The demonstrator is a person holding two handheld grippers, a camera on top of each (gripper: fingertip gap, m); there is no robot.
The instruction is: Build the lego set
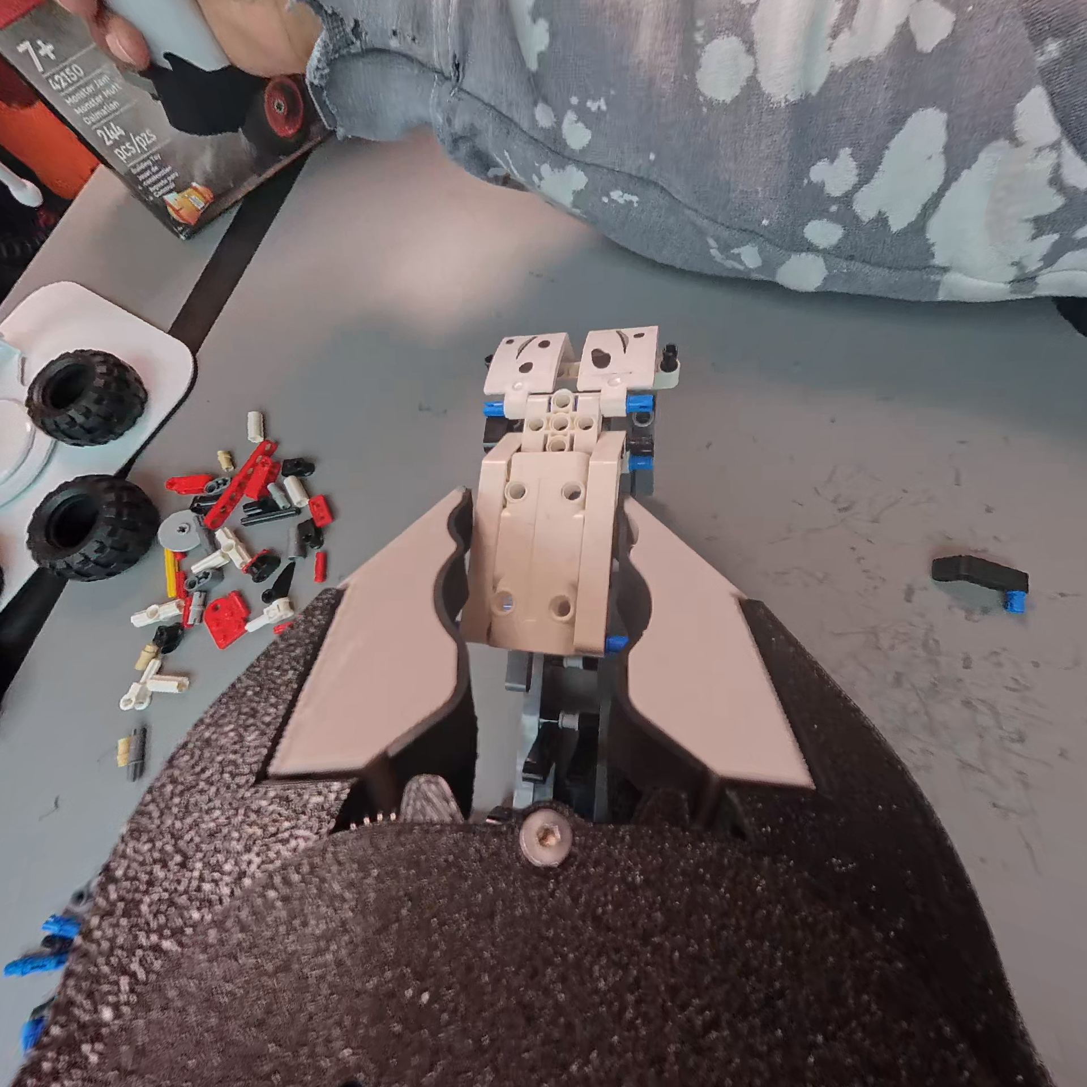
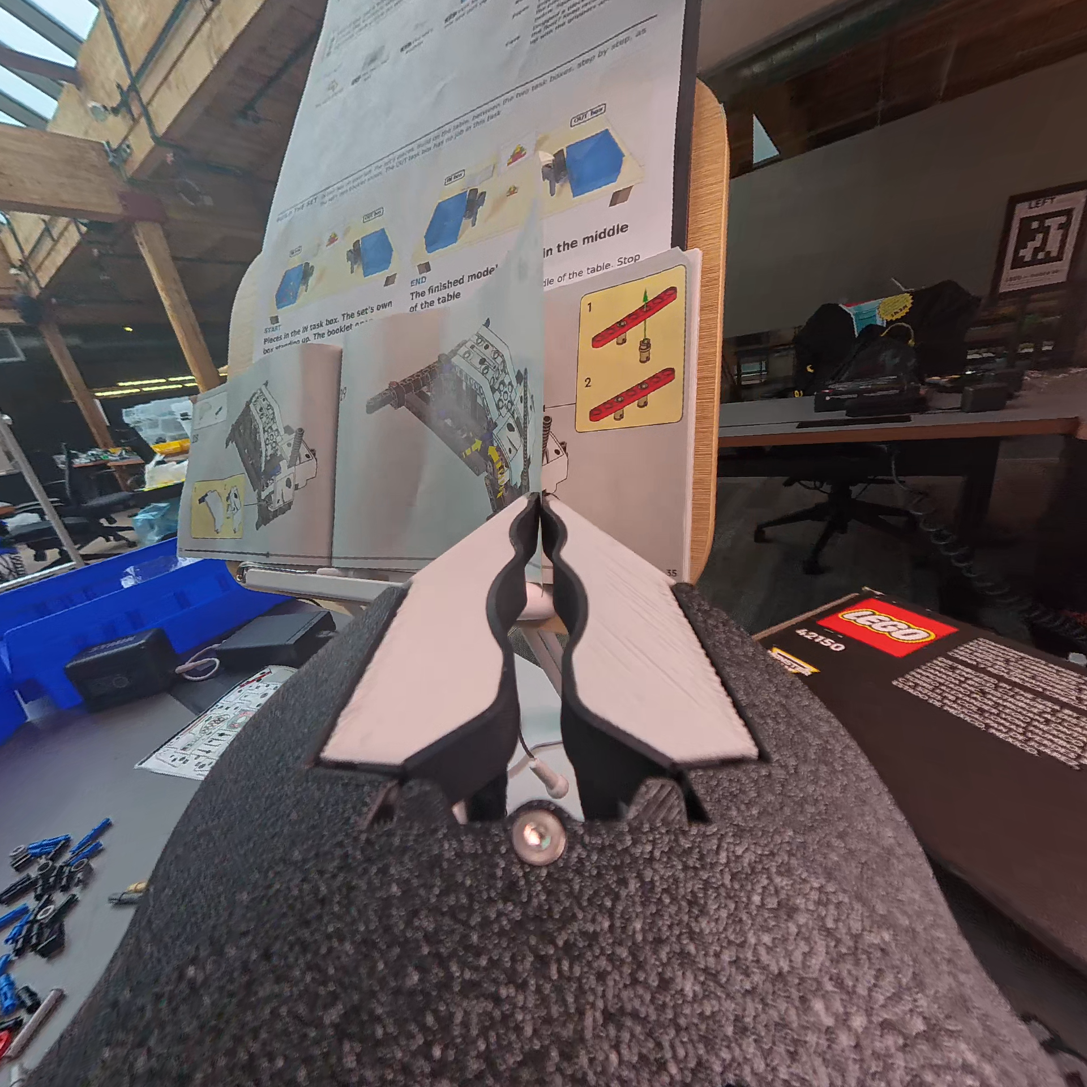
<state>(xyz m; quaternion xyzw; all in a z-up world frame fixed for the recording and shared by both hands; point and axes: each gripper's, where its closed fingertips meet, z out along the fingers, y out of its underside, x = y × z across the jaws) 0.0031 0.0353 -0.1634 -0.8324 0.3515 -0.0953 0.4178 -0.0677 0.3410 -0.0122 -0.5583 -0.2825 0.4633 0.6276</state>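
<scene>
Table (image 1: 364, 306), grey and scuffed, carries nearly everything in the left wrist view. Speckled blue-grey cloth (image 1: 735, 135) lies over its far edge, w/ a person's hand (image 1: 194, 29) at the far-left corner on the set's box (image 1: 141, 129). In the right wrist view a dark box (image 2: 941, 723) sits at the right, a blue bin (image 2: 117, 600) at the left, and a wooden stand (image 2: 709, 329) in the middle bears a printed sheet (image 2: 482, 147) w/ the open instruction booklet (image 2: 412, 447) in front of it.

Left gripper (image 1: 544, 564) is clamped on the half-built model (image 1: 550, 529), approx mid-table: white body panels between the fingers, spotted panels and blue pins at the far end, grey frame running back toward the camera. Right gripper (image 2: 540, 512) has its tips closed on a single booklet page (image 2: 523, 376), which stands edge-on between them.

Two black tyres (image 1: 88, 459) sit at the left edge, partly on a white tray (image 1: 147, 347). Loose parts (image 1: 235, 547), red, white, black and grey, lie beside them. One black angled piece (image 1: 976, 573) w/ a blue pin lies alone toward the right edge. More blue and black pins (image 2: 41, 882) show bottom left in the right wrist view.
</scene>
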